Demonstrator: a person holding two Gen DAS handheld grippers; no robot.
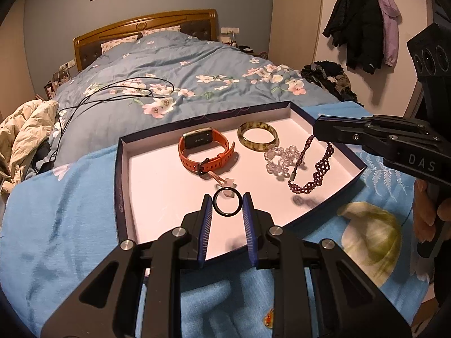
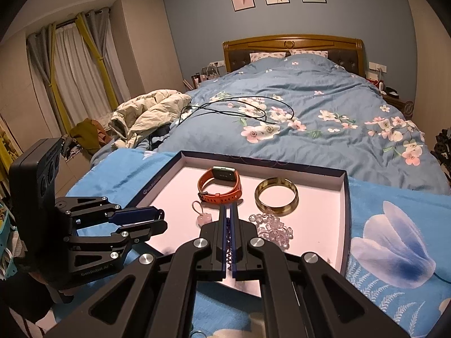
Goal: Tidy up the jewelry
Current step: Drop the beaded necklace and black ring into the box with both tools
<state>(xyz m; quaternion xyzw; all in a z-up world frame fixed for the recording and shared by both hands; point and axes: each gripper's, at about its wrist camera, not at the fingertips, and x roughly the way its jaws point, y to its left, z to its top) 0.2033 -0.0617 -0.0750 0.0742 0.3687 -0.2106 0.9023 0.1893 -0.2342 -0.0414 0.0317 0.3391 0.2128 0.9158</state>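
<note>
A shallow white-lined tray [image 1: 121, 174] [image 2: 345, 197] sits on a blue floral cloth. My left gripper [image 1: 227, 197] [image 2: 161, 217] is shut on a thin black ring [image 1: 227, 213], held over the tray's near part. My right gripper [image 2: 228, 208] [image 1: 317, 129] is shut on a purple beaded necklace [image 1: 321, 169] [image 2: 229, 242], which hangs from its tip with the lower end resting in the tray's right side. In the tray lie an orange watch [image 1: 205, 152] [image 2: 220, 188], a mottled bangle [image 1: 258, 139] [image 2: 276, 200], a clear bead bracelet [image 1: 279, 159] [image 2: 272, 229] and a pink charm [image 1: 225, 183] [image 2: 204, 219].
The blue floral cloth [image 1: 70, 211] [image 2: 394, 239] covers the foot of a bed with a blue flowered duvet [image 1: 174, 64]. A black cable [image 1: 121, 95] lies on the duvet. A cream jacket [image 1: 25, 129] is heaped at the left. Coats [image 1: 363, 22] hang on the right wall.
</note>
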